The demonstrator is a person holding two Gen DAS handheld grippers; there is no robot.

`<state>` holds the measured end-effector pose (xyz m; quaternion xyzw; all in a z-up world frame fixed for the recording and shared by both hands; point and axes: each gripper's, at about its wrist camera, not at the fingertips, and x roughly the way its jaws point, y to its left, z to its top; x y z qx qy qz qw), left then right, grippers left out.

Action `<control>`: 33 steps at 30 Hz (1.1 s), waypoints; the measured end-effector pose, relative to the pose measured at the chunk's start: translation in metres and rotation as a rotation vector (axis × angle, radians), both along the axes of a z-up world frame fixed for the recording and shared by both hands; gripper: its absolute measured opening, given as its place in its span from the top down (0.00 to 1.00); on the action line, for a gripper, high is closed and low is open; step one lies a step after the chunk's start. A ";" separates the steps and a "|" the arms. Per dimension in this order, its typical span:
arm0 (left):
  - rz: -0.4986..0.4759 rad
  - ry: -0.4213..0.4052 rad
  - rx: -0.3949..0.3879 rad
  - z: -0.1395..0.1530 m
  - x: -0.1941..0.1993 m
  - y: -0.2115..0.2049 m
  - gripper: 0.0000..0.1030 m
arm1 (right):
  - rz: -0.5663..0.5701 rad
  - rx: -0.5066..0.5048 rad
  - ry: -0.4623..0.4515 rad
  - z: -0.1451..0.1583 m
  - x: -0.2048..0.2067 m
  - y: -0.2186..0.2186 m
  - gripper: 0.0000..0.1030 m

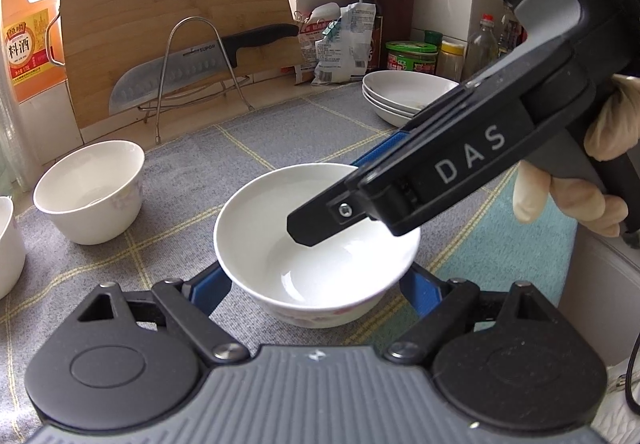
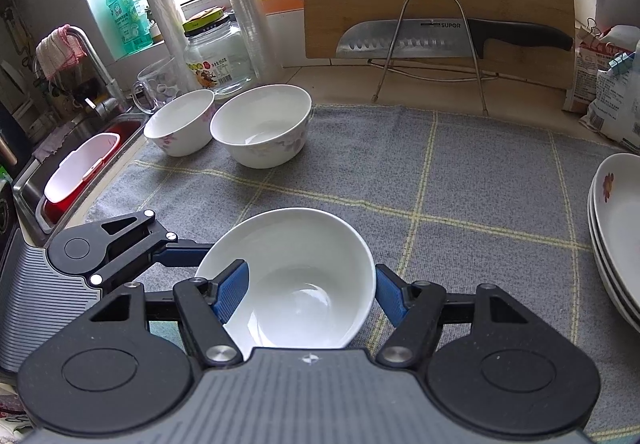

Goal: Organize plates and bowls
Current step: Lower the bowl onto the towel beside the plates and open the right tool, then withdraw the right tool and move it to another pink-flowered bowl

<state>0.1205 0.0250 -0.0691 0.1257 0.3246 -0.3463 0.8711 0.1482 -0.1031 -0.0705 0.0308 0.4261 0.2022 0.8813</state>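
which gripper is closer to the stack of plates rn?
Right, as far as the views show. The right gripper straddles the near bowl's rim on the side facing the plate stack. The left gripper brackets that bowl from its other side.
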 end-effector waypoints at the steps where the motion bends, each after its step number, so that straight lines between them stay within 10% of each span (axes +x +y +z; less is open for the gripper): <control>1: 0.000 0.001 0.002 0.000 0.000 -0.001 0.12 | 0.000 -0.003 0.000 -0.001 0.000 0.000 0.29; 14: -0.007 -0.002 -0.003 -0.003 0.001 -0.002 0.06 | 0.004 0.004 0.009 -0.003 0.001 0.000 0.28; 33: 0.092 -0.007 0.018 0.019 -0.017 0.042 0.02 | 0.021 -0.039 -0.073 0.016 0.001 0.003 0.01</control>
